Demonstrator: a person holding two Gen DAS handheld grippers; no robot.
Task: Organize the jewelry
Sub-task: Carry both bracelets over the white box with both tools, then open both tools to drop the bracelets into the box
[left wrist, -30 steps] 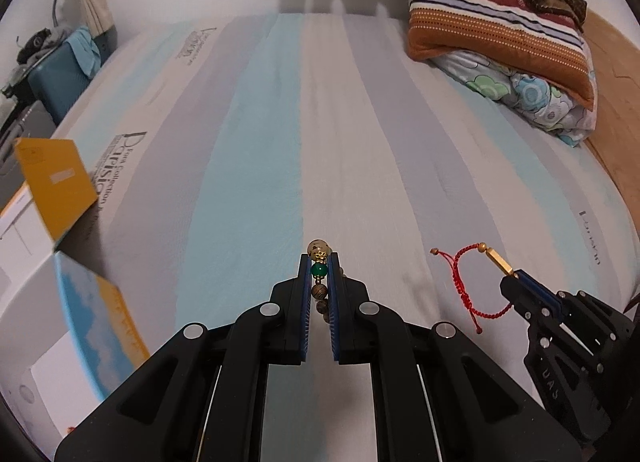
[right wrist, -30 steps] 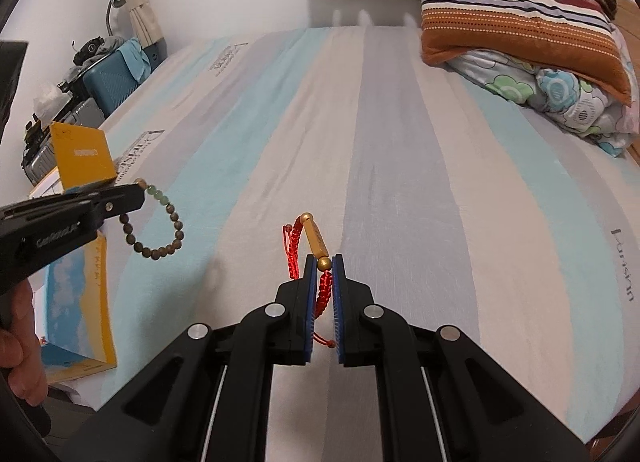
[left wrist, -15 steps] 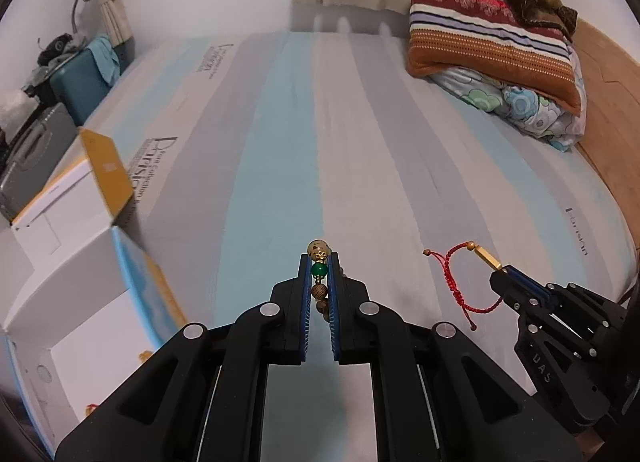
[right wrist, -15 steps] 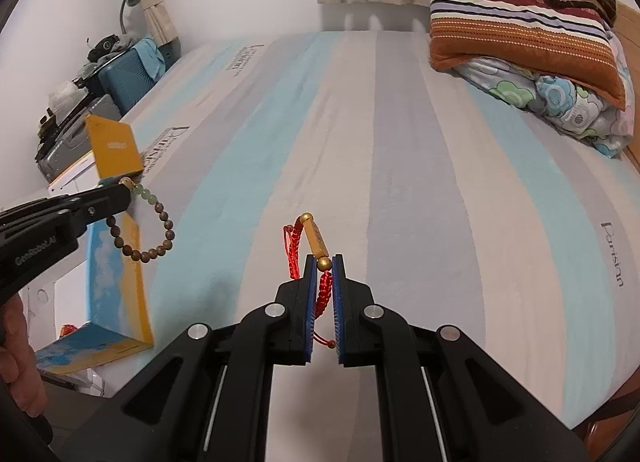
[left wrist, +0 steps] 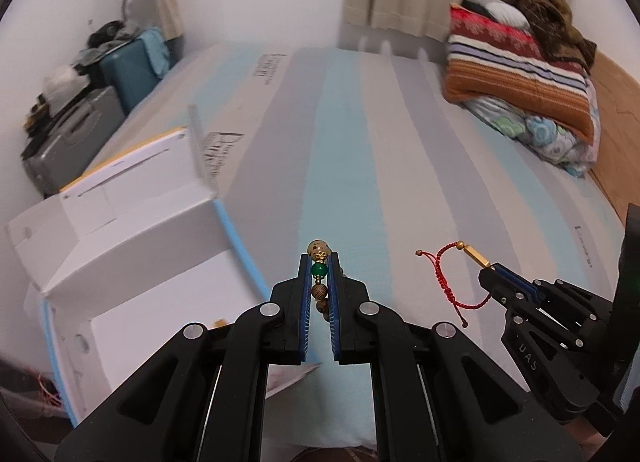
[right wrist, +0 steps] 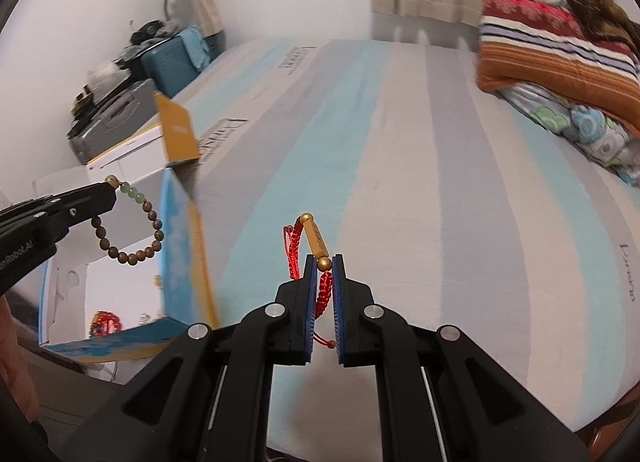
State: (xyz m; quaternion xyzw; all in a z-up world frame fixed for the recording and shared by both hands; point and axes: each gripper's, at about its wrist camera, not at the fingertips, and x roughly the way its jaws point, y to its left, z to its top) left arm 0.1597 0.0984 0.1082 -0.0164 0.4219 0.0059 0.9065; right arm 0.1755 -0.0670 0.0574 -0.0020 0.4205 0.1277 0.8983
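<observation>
- The left tongs (left wrist: 319,262) are clamped on a wooden bead bracelet (right wrist: 134,227), which hangs over the open white box (left wrist: 132,246) beside the bed (left wrist: 400,181).
- The right tongs (right wrist: 321,266) are pinched shut on a red cord bracelet (left wrist: 454,278), held above the bed.
- Some red jewelry (right wrist: 105,324) already lies in the box; both bracelets are not yet dropped in.
- Compared with a second ago, both tongs have swung toward the box, which now shows more of its inside.
</observation>
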